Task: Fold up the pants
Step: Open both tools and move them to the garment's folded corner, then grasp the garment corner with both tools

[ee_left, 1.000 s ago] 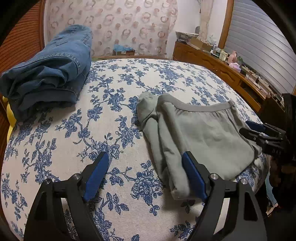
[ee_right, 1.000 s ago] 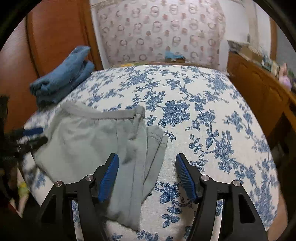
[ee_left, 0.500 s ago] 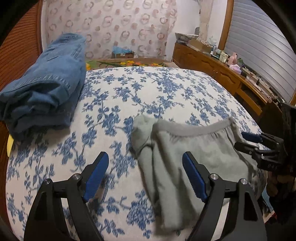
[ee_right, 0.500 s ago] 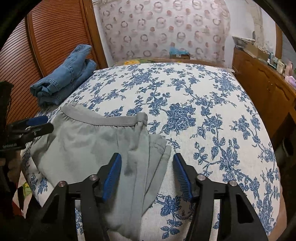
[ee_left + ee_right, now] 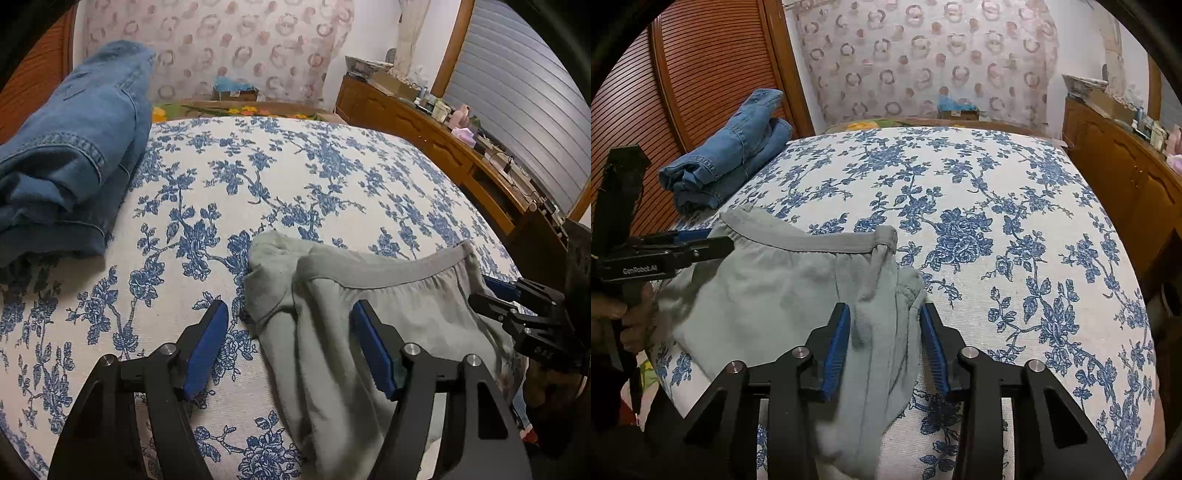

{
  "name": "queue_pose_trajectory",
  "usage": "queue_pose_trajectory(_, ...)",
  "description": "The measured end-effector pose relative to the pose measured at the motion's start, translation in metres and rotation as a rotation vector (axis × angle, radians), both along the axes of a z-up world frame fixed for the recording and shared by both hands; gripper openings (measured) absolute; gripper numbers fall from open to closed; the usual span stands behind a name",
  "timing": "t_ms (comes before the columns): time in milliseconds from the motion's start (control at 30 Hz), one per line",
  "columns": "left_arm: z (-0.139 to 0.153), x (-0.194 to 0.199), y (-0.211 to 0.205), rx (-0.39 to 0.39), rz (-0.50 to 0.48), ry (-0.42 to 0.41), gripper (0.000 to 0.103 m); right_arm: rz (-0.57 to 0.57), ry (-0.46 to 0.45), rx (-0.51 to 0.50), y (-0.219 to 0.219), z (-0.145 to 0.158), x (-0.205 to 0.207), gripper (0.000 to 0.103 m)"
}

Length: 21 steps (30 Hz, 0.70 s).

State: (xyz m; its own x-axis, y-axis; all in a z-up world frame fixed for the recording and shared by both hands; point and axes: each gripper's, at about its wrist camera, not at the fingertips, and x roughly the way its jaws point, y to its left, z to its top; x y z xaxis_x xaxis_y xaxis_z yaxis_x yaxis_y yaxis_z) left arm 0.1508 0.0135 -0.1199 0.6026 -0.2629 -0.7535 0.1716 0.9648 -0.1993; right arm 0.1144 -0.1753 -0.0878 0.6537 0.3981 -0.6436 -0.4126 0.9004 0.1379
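Observation:
Grey pants [image 5: 388,306] lie folded on the flowered bed, waistband [image 5: 812,242] away from me, legs doubled over along one side. My left gripper [image 5: 290,314] is open and its jaws are closing. One pad [image 5: 207,343] is over the bedspread and the other pad [image 5: 373,350] over the cloth, with the folded leg edge between them. My right gripper [image 5: 884,310] is closing too, and its pads squeeze the bunched leg fold [image 5: 886,332] from both sides. Each gripper also shows in the other's view, the right gripper [image 5: 480,291] and the left gripper [image 5: 720,238], at opposite ends of the pants.
Folded blue jeans [image 5: 74,147] [image 5: 731,158] sit at the bed's far left corner beside a slatted wooden door [image 5: 701,74]. A wooden dresser [image 5: 443,140] [image 5: 1126,177] with small items runs along the right. The bedspread [image 5: 997,221] stretches beyond the pants. A hand [image 5: 628,317] grips the left tool.
The right jaws have narrowed around the folded legs, which now bunch up between the pads. The left gripper has shifted across the bed, and its jaws have narrowed a little.

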Motion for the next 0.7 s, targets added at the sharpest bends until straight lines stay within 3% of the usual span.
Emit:
queue_pose_trajectory(133,-0.001,0.003,-0.001,0.005,-0.002,-0.003,0.07,0.017,0.006,0.011,0.001,0.0,0.001,0.029)
queue_pose_trajectory(233,0.0,0.006,-0.001,0.0,-0.014,0.0,0.063,0.026,0.004,0.011,0.004,-0.001,0.0,0.024)
queue_pose_trajectory(333,0.0,0.009,-0.001,-0.02,-0.026,0.0,0.055,0.029,0.002,0.017,0.003,-0.002,0.0,0.021)
queue_pose_trajectory(500,0.002,0.007,-0.003,-0.06,-0.049,-0.011,0.025,0.033,0.004,0.03,0.004,-0.002,0.0,0.017)
queue_pose_trajectory(700,0.02,-0.01,-0.01,-0.05,-0.062,-0.094,0.017,0.031,0.005,0.058,0.003,-0.003,-0.003,0.013)
